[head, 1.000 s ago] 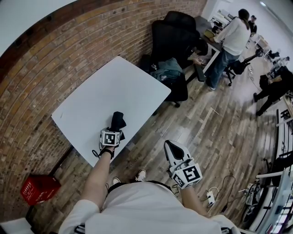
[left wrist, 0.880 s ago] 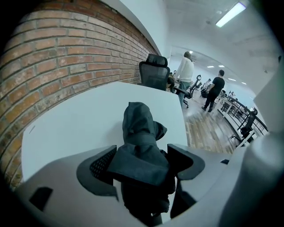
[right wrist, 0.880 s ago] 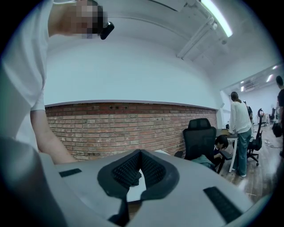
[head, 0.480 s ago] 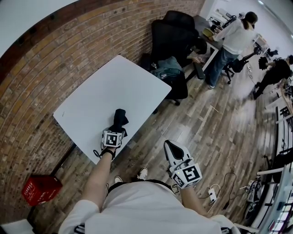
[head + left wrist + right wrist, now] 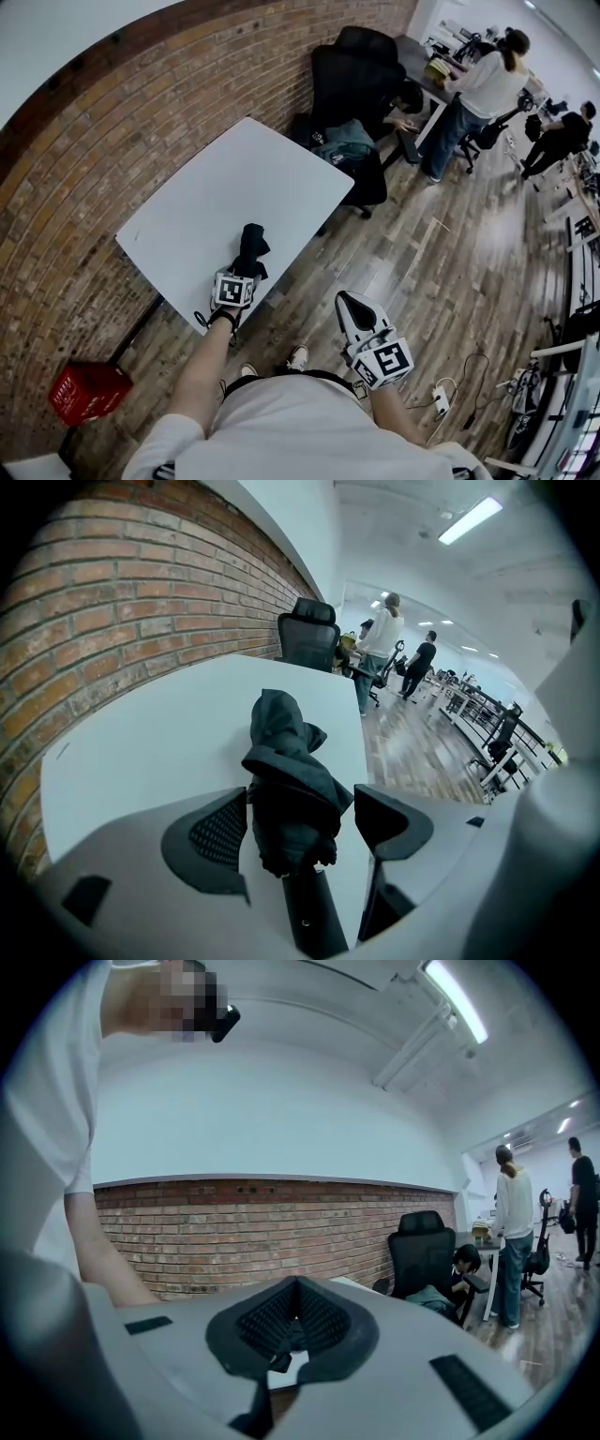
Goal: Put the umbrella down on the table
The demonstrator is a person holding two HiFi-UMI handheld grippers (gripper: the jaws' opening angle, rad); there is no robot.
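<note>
Left tongs (image 5: 300, 822) are closed round the black folded umbrella (image 5: 281, 761), 1 pad against each side of the bunched cloth just ahead of the handle, which runs back under the tool. Gripping there, close to the handle, keeps the long bundle pointing straight out ahead. The umbrella stretches over the near corner of the white desk (image 5: 234, 178), tip aimed toward the brick wall. It looks very low, perhaps already lying on the surface, though I can't tell if it truly touches. By my reading, this is the set-down itself, with the release not yet made.

Right tongs (image 5: 349, 305) are pressed together with nothing in them, parked over the wooden floor by the person's waist. They're well apart from the desk, and to my eye this is a 1-handed job.

Containers? Just 1: a red crate (image 5: 82, 394) on the floor by the wall. What's inside can't be made out.
</note>
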